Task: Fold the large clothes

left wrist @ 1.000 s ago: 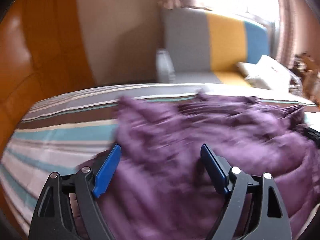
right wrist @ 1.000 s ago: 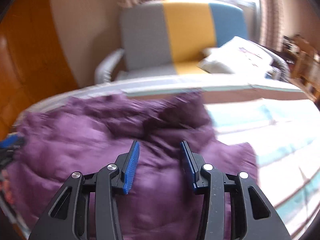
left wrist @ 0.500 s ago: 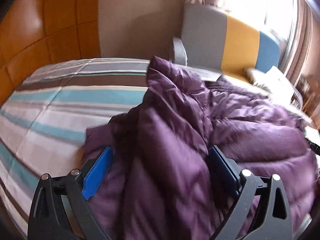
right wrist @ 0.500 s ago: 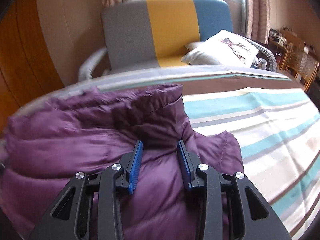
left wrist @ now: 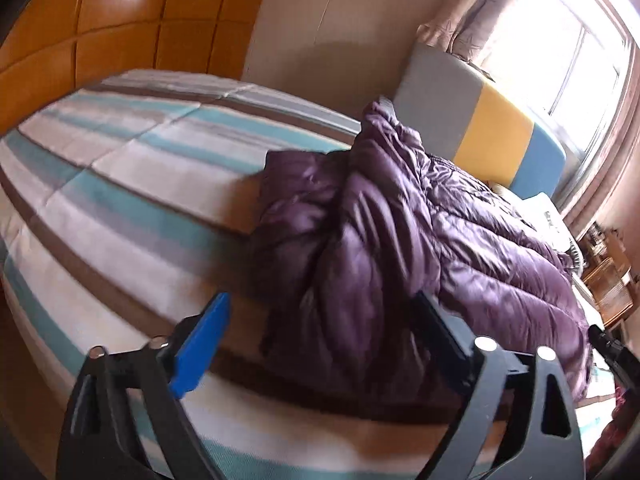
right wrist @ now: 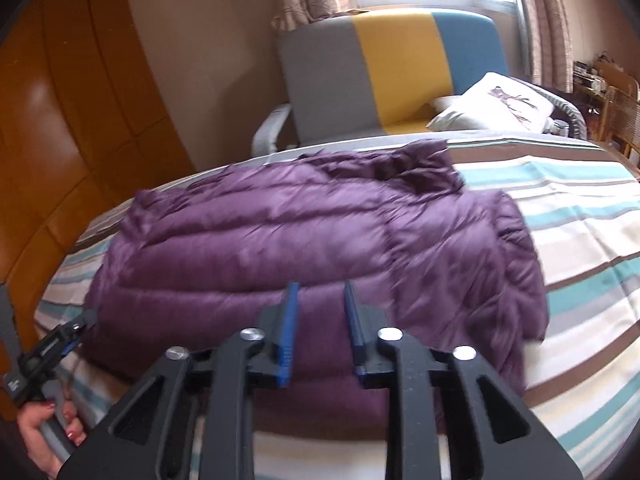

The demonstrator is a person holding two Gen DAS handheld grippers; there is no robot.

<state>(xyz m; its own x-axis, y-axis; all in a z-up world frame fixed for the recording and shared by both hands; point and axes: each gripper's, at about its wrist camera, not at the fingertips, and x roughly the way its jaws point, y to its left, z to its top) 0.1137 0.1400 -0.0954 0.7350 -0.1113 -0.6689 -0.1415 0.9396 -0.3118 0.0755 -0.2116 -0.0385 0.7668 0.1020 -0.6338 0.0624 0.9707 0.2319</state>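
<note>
Left wrist view: the left gripper [left wrist: 320, 344] hangs with jaws spread wide and nothing between them. The purple jacket [left wrist: 400, 240] lies bunched on the bed [left wrist: 120, 184], ahead and to its right, with the near edge just past the right finger.

Right wrist view: the right gripper [right wrist: 318, 320] is parted narrowly and empty, above the jacket's [right wrist: 280, 248] near hem. The jacket spreads ahead, collar farthest.

To fold well, I'd pinch the hem corners evenly, lift together, and lay the layers flat without trapping puffed air.
</note>
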